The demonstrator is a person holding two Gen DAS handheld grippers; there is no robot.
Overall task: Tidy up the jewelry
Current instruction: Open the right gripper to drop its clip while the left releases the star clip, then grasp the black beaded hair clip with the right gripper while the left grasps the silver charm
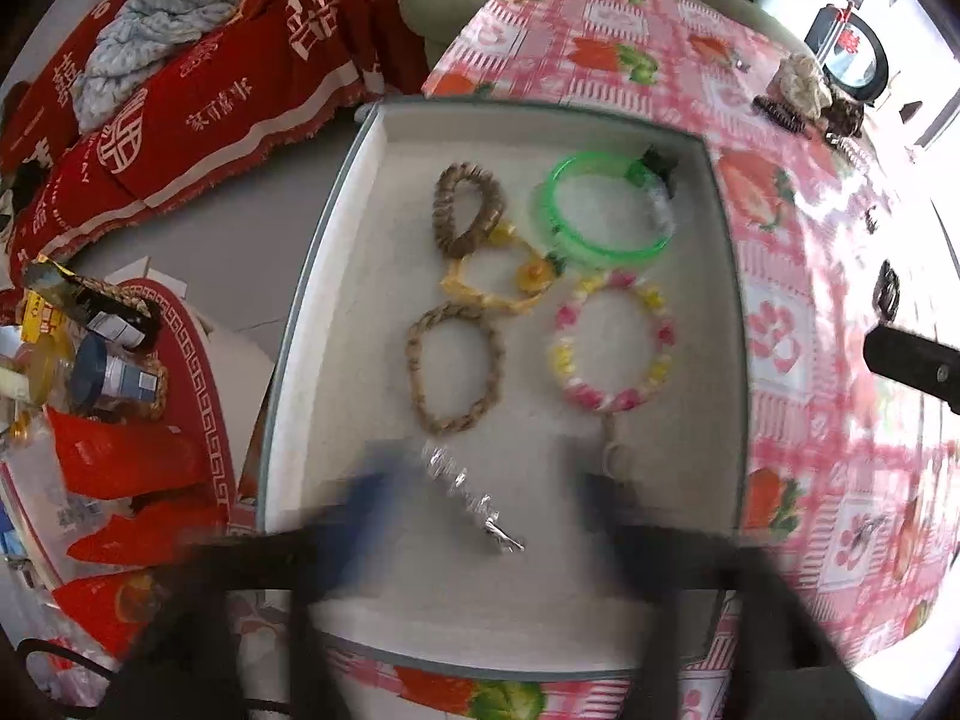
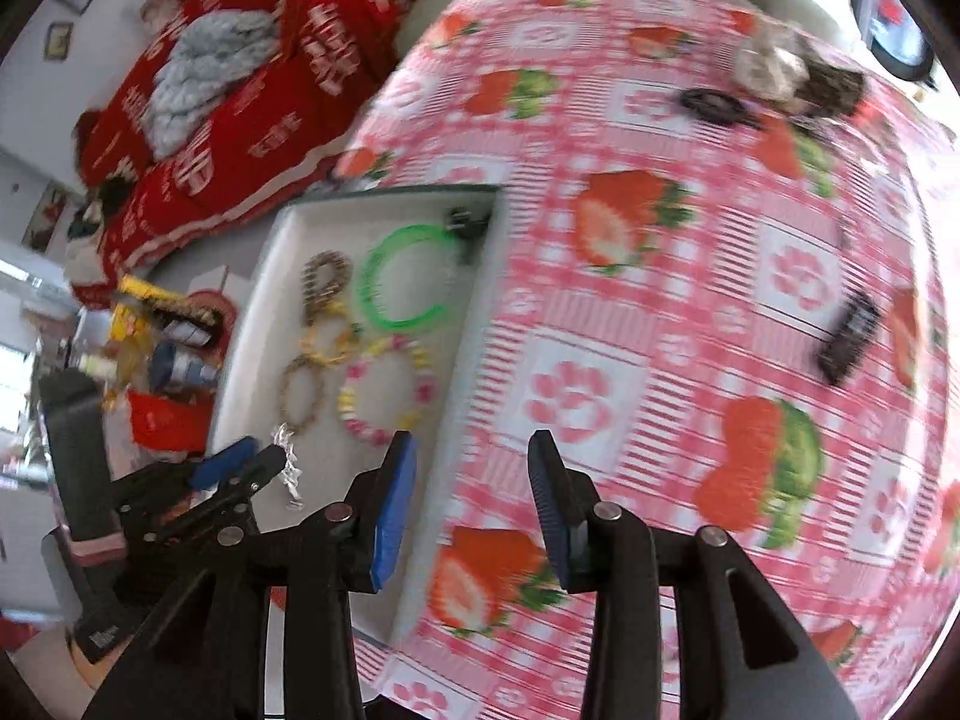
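Note:
A white tray (image 1: 336, 276) on the strawberry tablecloth holds two braided brown bracelets (image 1: 467, 210), a yellow bracelet (image 1: 492, 282), a green bangle (image 1: 600, 210) and a pink-and-yellow bead bracelet (image 1: 612, 348). A silver hair clip (image 1: 474, 498) lies on the tray floor near its front edge. My left gripper (image 1: 489, 471) hangs over that clip, blurred, jaws wide open and touching nothing. In the right wrist view my right gripper (image 2: 474, 480) stands open and empty above the tray's right wall (image 2: 474, 324). The left gripper's blue pad (image 2: 223, 463) shows beside the silver clip (image 2: 288, 468).
On the tablecloth (image 2: 660, 312) right of the tray lie a black hair clip (image 2: 849, 339), a dark oval clip (image 2: 714, 105) and scrunchies (image 2: 774, 69) at the far edge. Left of the table are a red round tray with bottles (image 1: 108, 372) and a red-covered sofa (image 1: 210, 90).

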